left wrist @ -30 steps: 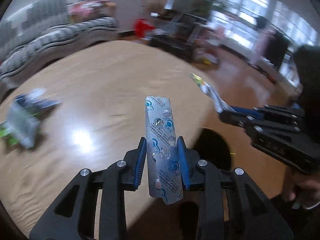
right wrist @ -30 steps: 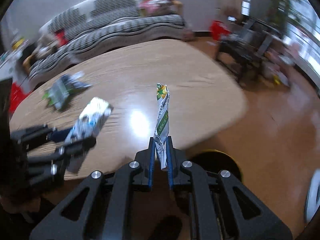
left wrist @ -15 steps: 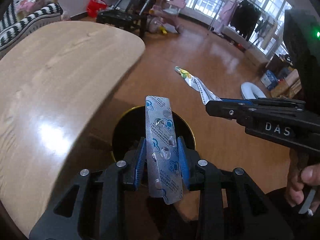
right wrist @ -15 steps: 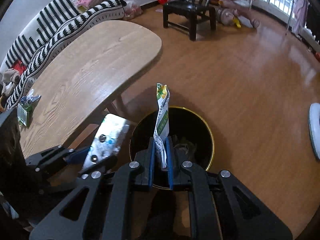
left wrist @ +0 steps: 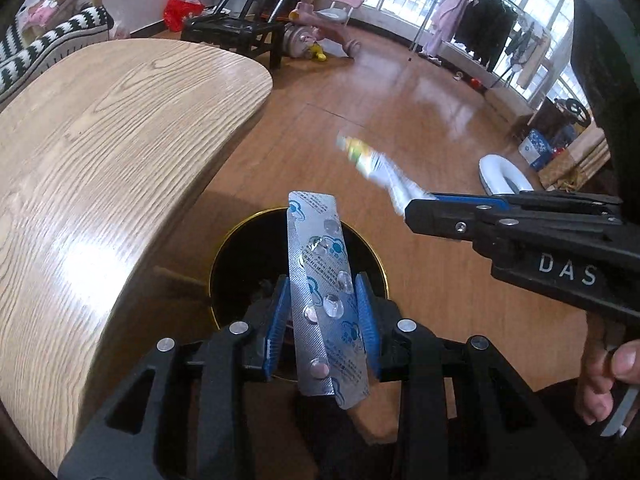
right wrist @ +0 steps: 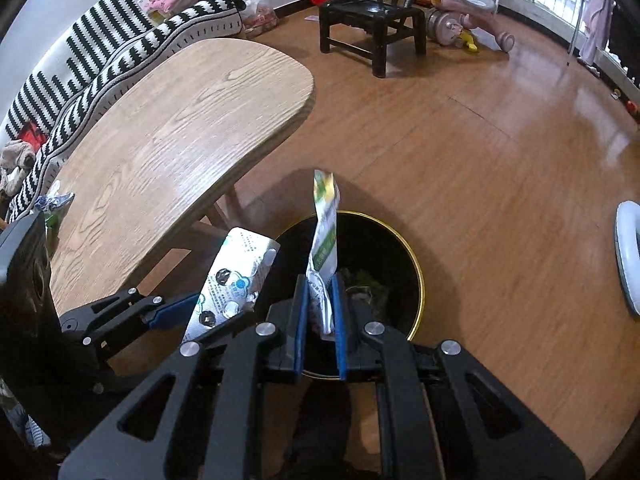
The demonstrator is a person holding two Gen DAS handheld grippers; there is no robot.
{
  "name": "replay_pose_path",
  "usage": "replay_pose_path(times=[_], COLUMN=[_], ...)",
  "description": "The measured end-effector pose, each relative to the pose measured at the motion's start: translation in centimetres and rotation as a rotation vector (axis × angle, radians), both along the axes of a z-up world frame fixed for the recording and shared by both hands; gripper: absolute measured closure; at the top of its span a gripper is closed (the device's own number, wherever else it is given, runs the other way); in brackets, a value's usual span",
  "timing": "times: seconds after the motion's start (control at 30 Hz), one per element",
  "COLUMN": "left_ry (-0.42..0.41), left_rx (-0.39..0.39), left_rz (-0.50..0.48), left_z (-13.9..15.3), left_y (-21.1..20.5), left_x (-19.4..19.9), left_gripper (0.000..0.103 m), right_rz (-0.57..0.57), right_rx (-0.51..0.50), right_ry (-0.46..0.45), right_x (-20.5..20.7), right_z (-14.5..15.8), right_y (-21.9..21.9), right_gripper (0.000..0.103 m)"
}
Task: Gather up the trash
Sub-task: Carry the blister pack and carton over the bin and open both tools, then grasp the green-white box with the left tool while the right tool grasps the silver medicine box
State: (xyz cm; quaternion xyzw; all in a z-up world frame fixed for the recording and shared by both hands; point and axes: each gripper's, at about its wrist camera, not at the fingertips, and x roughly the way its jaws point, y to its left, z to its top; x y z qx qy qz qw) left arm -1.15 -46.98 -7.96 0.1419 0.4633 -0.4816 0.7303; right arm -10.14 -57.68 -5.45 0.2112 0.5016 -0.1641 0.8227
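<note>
My left gripper [left wrist: 322,292] is shut on a silver pill blister pack [left wrist: 320,280] and holds it above the black bin with a gold rim [left wrist: 224,248]. My right gripper [right wrist: 320,292] is shut on a green and white wrapper [right wrist: 325,236], also above the bin [right wrist: 414,264], which holds some trash. The blister pack [right wrist: 234,276] shows to the left in the right wrist view. The wrapper [left wrist: 376,168] and the right gripper [left wrist: 416,204] show to the right in the left wrist view.
A wooden table [right wrist: 180,120] stands left of the bin, with a crumpled wrapper [right wrist: 56,204] at its far left edge. A striped sofa [right wrist: 120,40] is behind it. A black chair [right wrist: 372,12], a pink toy ride-on [right wrist: 468,8] and a white ring [right wrist: 628,256] are on the wood floor.
Both grippers swung from over the table to above the bin and have drawn a little closer to it. Each still holds its piece of trash.
</note>
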Motion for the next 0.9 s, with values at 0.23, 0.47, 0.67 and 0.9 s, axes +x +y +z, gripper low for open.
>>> replay_pose_path(times=[0.23,0.47,0.67,0.9], left_ry=[0.004,-0.031,-0.102,-0.141], left_rx=[-0.013,-0.038,-0.056,-0.072], left_rz=[0.027,0.072,0.178,0.454], left_z=[-0.3,1.9,5.6,8.3], left_y=[-0.1,2.3,9.9,23.5], left_x=[0.7,0.4,1.4,5.0], left_gripper=[0.037,0.013,0.01,0.01], right_rz=[-0.039,-0.046,0.042,0.282], right_rx=[-0.02,-0.052,-0.093,-0.08], right_ry=[-0.007,-0.088,-0.166,-0.219], right_x=[-0.3,-0.5,1.6,8.2], right_z=[0.3,1.9,3.9,5.6], right_y=[-0.4,-0.4,2.8,12.4], right_gripper=[0.037,0.021,0.017,0.017])
